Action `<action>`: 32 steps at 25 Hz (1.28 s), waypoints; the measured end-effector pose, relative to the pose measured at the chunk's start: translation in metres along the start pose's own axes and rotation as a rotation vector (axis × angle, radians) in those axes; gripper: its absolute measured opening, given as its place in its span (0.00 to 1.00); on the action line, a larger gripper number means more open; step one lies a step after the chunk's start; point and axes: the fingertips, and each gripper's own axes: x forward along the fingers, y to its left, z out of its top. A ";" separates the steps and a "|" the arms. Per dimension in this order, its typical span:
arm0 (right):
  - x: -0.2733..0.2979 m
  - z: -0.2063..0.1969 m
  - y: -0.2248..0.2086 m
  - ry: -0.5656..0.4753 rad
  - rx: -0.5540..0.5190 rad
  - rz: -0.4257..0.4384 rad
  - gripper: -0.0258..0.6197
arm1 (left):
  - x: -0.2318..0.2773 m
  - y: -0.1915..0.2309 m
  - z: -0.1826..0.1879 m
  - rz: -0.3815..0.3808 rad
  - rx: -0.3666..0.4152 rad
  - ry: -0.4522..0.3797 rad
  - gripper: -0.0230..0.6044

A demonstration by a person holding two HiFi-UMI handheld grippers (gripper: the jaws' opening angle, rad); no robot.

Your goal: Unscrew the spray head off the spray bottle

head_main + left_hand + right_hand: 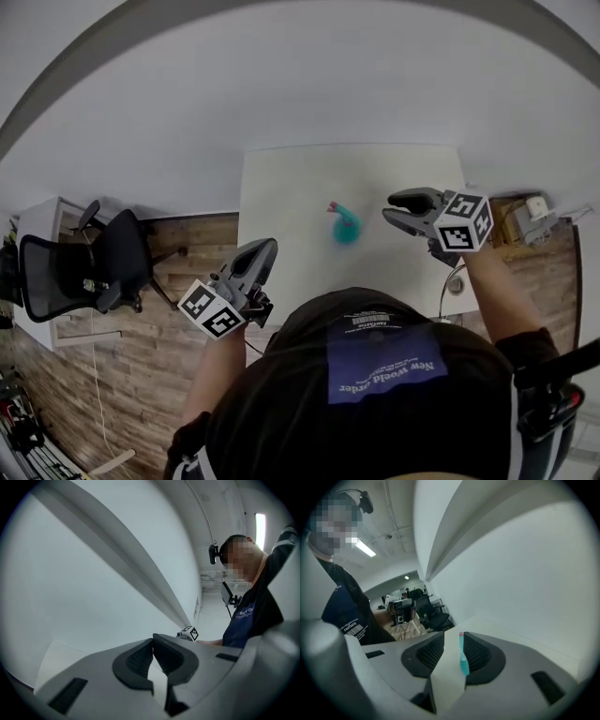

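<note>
A teal spray bottle (345, 226) with a pink-tipped spray head sits near the middle of a white surface (281, 187). Just right of the bottle, the right hand-held gripper (387, 207) points at it with jaws apart, gripping nothing; in the right gripper view the bottle (462, 657) shows through the gap. Left of the bottle and nearer the person, the left hand-held gripper (270, 246) has its jaws pressed together, empty. Far left of the bottle, a black office chair (84, 267) stands on wood flooring.
</note>
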 end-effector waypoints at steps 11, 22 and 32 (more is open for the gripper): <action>0.079 -0.051 0.001 0.628 -0.142 0.005 0.27 | -0.019 0.020 -0.018 0.066 0.104 0.020 0.04; 0.129 -0.098 -0.032 0.912 -0.206 -0.070 0.27 | -0.056 0.053 -0.046 0.175 0.104 0.014 0.04; 0.142 -0.118 -0.039 1.026 -0.231 -0.090 0.27 | -0.079 0.063 -0.052 0.218 0.068 -0.010 0.04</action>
